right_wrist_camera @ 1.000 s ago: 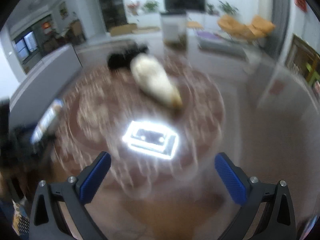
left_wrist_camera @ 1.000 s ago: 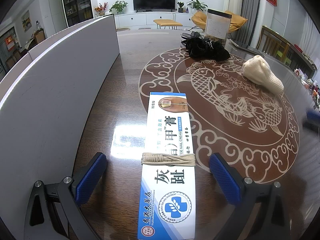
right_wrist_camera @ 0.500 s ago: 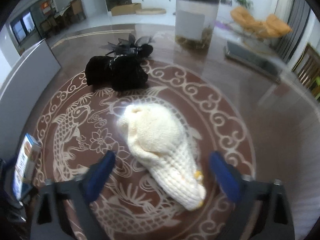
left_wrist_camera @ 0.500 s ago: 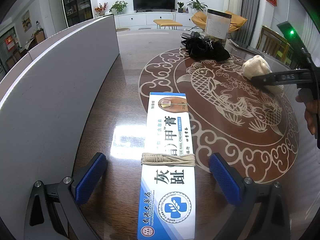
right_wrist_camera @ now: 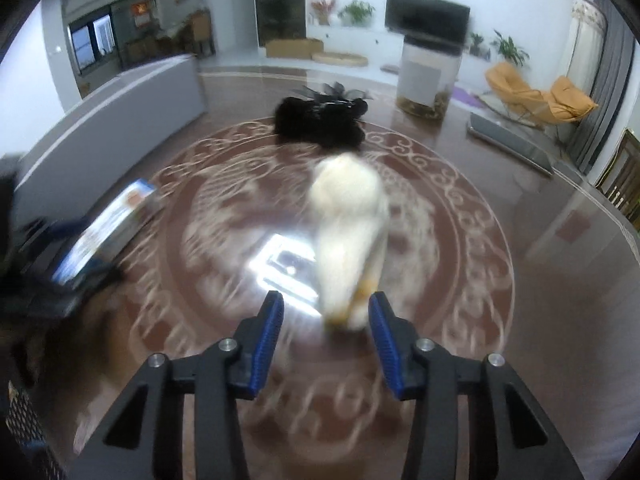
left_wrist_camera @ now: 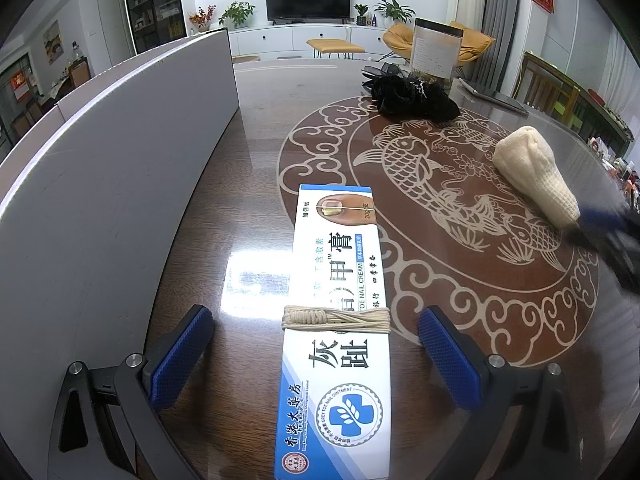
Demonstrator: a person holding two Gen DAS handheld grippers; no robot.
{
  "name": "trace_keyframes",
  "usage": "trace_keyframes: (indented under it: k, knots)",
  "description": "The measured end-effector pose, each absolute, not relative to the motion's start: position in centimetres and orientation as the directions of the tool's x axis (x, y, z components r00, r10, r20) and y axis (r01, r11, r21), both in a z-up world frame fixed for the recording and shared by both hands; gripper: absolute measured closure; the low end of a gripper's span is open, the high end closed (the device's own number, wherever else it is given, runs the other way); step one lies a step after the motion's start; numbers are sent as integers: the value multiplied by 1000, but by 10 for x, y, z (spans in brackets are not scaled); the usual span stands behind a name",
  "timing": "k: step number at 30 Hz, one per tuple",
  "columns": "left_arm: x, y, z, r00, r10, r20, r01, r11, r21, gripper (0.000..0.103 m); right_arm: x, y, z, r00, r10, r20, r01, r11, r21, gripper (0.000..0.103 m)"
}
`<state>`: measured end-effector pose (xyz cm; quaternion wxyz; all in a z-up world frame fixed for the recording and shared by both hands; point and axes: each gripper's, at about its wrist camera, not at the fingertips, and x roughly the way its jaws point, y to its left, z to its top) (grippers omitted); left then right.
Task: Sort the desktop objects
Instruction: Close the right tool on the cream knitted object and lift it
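Right tongs (right_wrist_camera: 326,330) closing, pads not yet on cream sock's (right_wrist_camera: 350,232) narrow end; left tongs (left_wrist_camera: 314,354) wide apart, straddling ointment box (left_wrist_camera: 340,320).

The blue-and-white ointment box (left_wrist_camera: 334,344) reads "TOE NAIL CREAM" along its side, large Chinese characters "灰趾" and "甲膏", "20g" by the toenail photo, and a round seal "GREY TOE NAIL OINTMENT" at its near end.
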<state>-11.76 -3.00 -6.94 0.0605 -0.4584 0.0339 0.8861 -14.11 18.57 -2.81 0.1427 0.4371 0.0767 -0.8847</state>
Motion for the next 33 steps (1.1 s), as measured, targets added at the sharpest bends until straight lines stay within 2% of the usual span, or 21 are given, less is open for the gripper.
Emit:
trace_keyframes:
  k: [3, 4, 5, 7, 15, 25, 27, 29, 30, 31, 33]
  knots:
    - [-118, -30, -69, -572, 76, -816, -138, -990, 5, 0, -100, 196, -27, -611, -182, -770, 287, -958, -1, 57]
    - [-118, -30, -69, -572, 76, -816, -139, -990, 5, 0, -89, 199, -27, -625, -167, -762, 270, -963, -10, 51]
    - [-118, -30, -69, -572, 76, -816, -138, -990, 5, 0, -84, 201, -28, -630, -155, -761, 260, -966, -18, 35]
    - [-118, -30, -69, -573, 76, -816, -138, -990, 5, 0, -79, 204, -32, -639, -116, -760, 229, -972, -44, 13]
    - [-118, -30, -70, -573, 77, -816, -139, -990, 4, 0, -98, 203, -46, -618, -81, -782, 192, -980, -51, 12]
    - [-118, -30, -69, -573, 76, -816, -139, -990, 5, 0, -211, 166, -41, -544, -94, -834, 202, -979, -21, 12]
    - [-118, -30, -69, -573, 76, -816, -139, -990, 5, 0, -226, 163, -45, -537, -84, -840, 185, -983, -20, 14]
    - [-118, -30, -69, -573, 76, -816, -139, -990, 5, 0, -234, 165, -50, -518, -93, -851, 169, -986, 5, 37]
    - [-117, -30, -69, -573, 76, -816, -139, -990, 5, 0, -235, 166, -50, -519, -93, -850, 162, -987, 9, 42]
    - [-118, -30, -69, -573, 77, -816, -139, -990, 5, 0, -234, 167, -48, -538, -103, -837, 164, -986, 16, 62]
    - [-117, -30, -69, -573, 77, -816, -139, -990, 4, 0, -226, 170, -44, -553, -141, -821, 177, -983, 49, 64]
